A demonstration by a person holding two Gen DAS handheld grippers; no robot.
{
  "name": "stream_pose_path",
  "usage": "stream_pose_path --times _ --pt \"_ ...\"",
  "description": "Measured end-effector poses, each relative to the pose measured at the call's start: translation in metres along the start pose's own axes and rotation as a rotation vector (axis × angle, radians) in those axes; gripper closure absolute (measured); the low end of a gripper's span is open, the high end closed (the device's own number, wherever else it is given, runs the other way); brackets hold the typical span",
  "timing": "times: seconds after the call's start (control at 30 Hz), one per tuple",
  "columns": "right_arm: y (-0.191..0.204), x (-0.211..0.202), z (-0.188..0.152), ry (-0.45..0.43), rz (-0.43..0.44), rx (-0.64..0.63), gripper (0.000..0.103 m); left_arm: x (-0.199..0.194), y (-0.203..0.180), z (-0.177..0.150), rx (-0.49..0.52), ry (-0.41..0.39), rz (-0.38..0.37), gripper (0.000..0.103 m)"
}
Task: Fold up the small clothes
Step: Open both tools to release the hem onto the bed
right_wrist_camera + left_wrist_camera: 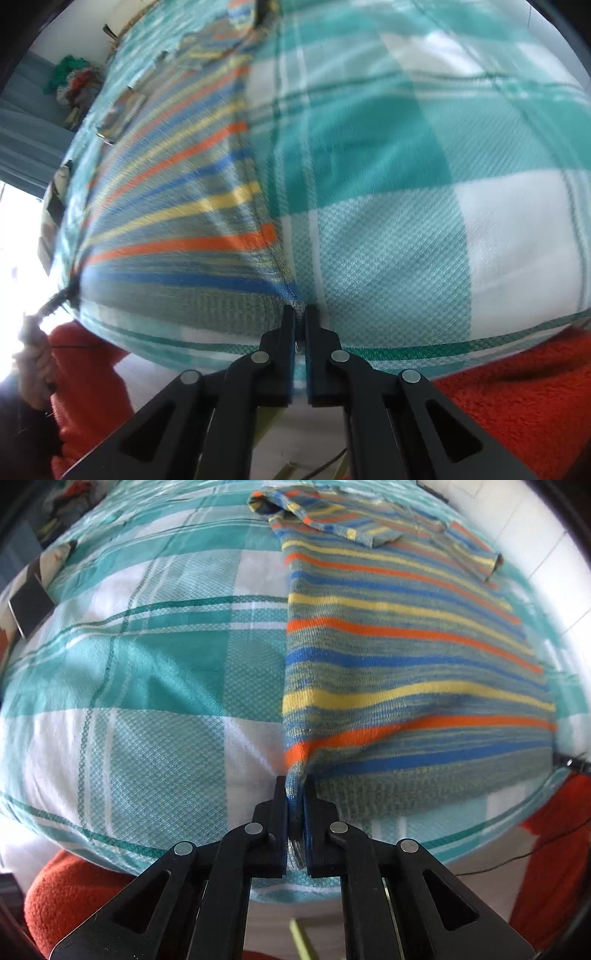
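Note:
A small striped knit shirt (406,657), green-grey with orange, blue and yellow stripes, lies flat on a teal-and-white checked cloth (147,664). Its sleeves and collar are at the far end. My left gripper (295,786) is shut on the shirt's near left hem corner. In the right wrist view the same shirt (177,221) lies to the left, and my right gripper (300,312) is shut on its near right hem corner. The other gripper shows small at the far left edge of the right wrist view (55,299).
The checked cloth (406,184) covers the table. Red-orange fleece (74,882) lies below the near edge. A dark card (29,609) lies at the cloth's left edge. A pile of clothes (74,81) sits in the far corner. A thin black cable (535,853) runs at the right.

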State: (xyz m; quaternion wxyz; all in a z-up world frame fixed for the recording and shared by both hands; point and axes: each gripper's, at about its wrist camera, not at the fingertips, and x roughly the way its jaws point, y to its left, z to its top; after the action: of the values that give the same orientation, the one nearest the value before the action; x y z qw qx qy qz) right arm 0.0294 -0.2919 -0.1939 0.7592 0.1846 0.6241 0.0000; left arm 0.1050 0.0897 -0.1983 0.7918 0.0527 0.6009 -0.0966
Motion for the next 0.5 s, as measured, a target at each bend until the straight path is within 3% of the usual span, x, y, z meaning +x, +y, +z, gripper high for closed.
stream_pose_path --times 0.1,0.13,0.23,0.3,0.37,0.43,0.5 --pt "0.0 0.013 0.005 -0.002 -0.008 0.023 0.1 -0.001 -0.009 -0.001 0.055 -0.017 0.063 0.092" --pt "0.001 0.013 0.006 -0.002 -0.013 0.022 0.101 -0.003 -0.011 -0.001 0.066 -0.022 0.076 0.085" --pt "0.003 0.008 0.005 0.001 -0.009 0.007 0.098 -0.021 -0.004 -0.008 0.05 -0.035 0.17 0.033" --pt "0.005 -0.003 0.004 0.008 0.022 0.011 0.082 -0.044 0.007 -0.015 0.026 -0.088 0.226 0.032" --pt "0.008 -0.021 0.002 -0.005 -0.007 -0.013 0.073 -0.072 0.016 -0.017 -0.012 -0.156 0.273 0.032" --pt "0.019 -0.048 0.003 -0.061 -0.105 -0.096 0.073 -0.092 0.015 -0.01 -0.025 -0.238 0.267 0.029" --pt "0.035 -0.07 0.009 -0.12 -0.163 -0.194 0.073 -0.101 0.0 0.002 -0.009 -0.288 0.209 0.025"
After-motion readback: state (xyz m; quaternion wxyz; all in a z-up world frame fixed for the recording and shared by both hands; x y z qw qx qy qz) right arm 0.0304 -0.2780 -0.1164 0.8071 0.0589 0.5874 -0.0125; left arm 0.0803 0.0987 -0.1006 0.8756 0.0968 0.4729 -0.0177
